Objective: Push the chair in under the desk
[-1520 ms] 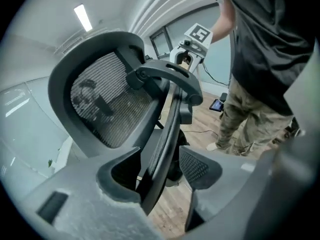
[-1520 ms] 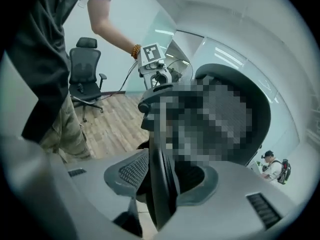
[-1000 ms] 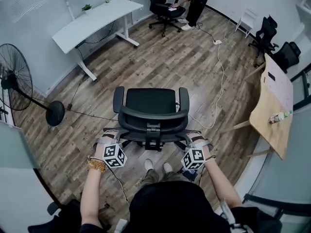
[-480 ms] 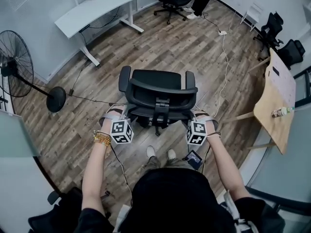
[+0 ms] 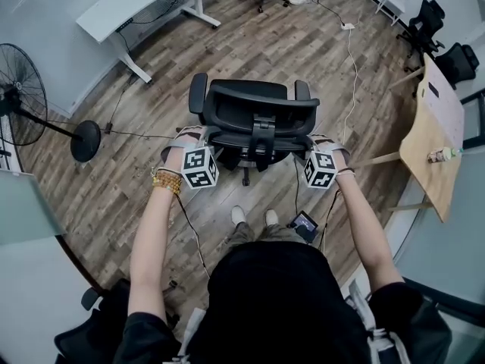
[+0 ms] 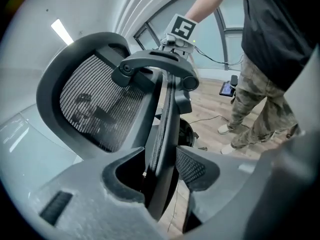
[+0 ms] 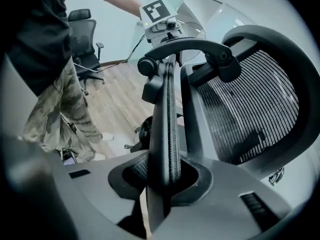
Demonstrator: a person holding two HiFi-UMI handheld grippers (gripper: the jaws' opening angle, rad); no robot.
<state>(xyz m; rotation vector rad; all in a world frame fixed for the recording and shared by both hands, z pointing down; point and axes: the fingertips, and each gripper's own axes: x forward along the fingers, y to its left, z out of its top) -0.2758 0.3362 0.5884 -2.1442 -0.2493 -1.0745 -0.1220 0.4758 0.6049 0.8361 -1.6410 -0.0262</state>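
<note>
Two unequal holds: right gripper [image 7: 165, 179], jaws just closing, pinches the chair backrest [image 7: 168, 114]; left gripper [image 6: 167, 176] sits wide around it. One-sided pushing could swivel the chair [image 5: 250, 97] askew.

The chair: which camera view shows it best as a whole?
The head view: the chair shows from above, nearly whole, with the floor around it. The left gripper view and the right gripper view show only its mesh backrest, close up and edge-on.

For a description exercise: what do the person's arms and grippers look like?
Left gripper and right gripper: grey, each with a white cube of black square markers and a black cable. Black short sleeves; gold bead bracelet, left wrist. The right jaws have just been closing on the chair.
</note>
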